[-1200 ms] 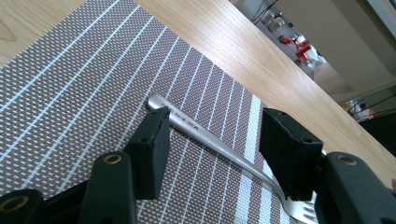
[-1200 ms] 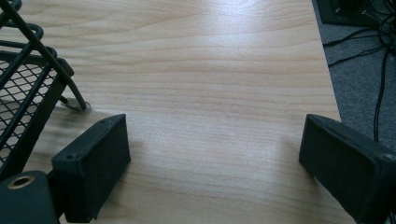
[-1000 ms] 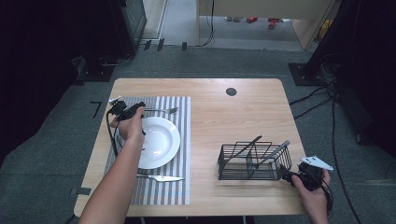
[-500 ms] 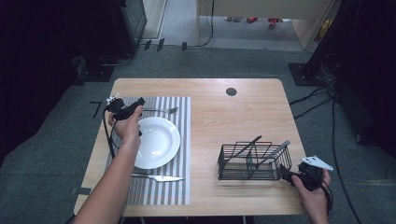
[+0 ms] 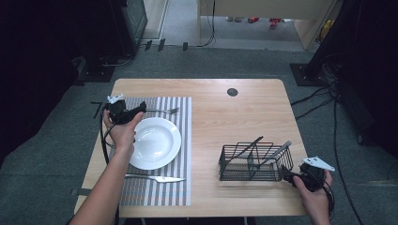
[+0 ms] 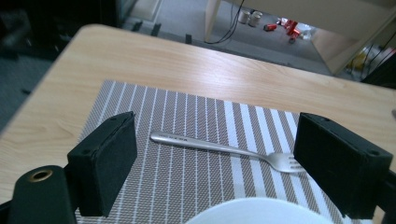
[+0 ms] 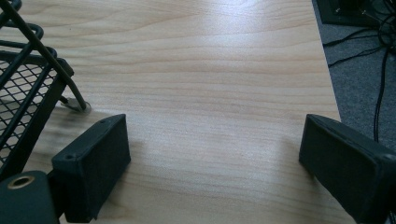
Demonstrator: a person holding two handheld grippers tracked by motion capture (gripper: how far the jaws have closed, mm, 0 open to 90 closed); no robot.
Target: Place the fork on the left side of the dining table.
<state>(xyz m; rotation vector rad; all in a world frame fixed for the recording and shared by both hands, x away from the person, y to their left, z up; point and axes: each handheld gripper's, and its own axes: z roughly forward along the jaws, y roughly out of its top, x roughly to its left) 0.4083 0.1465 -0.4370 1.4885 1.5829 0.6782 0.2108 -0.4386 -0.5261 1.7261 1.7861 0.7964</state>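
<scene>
A silver fork (image 5: 162, 111) (image 6: 219, 147) lies flat on the striped placemat (image 5: 183, 140) (image 6: 187, 107), just beyond the white plate (image 5: 155, 143) (image 6: 254, 212). My left gripper (image 5: 140, 108) (image 6: 217, 133) hovers at the mat's far left corner, pointing along the fork. Its jaws have just been opening and stand wide, with nothing pinched between them; the fork rests on the mat below. My right gripper (image 5: 287, 174) (image 7: 212, 144) is open over bare wood at the near right, beside the black wire basket (image 5: 256, 161) (image 7: 23, 88).
A knife (image 5: 155, 178) lies on the mat on the near side of the plate. The basket holds several dark utensils. A round cable hole (image 5: 232, 92) sits near the table's far edge. Cables run over the floor on the right.
The left gripper has lifted and drawn back a little from the fork, and its jaws have spread. The fork stays on the mat. The right gripper has not moved.
</scene>
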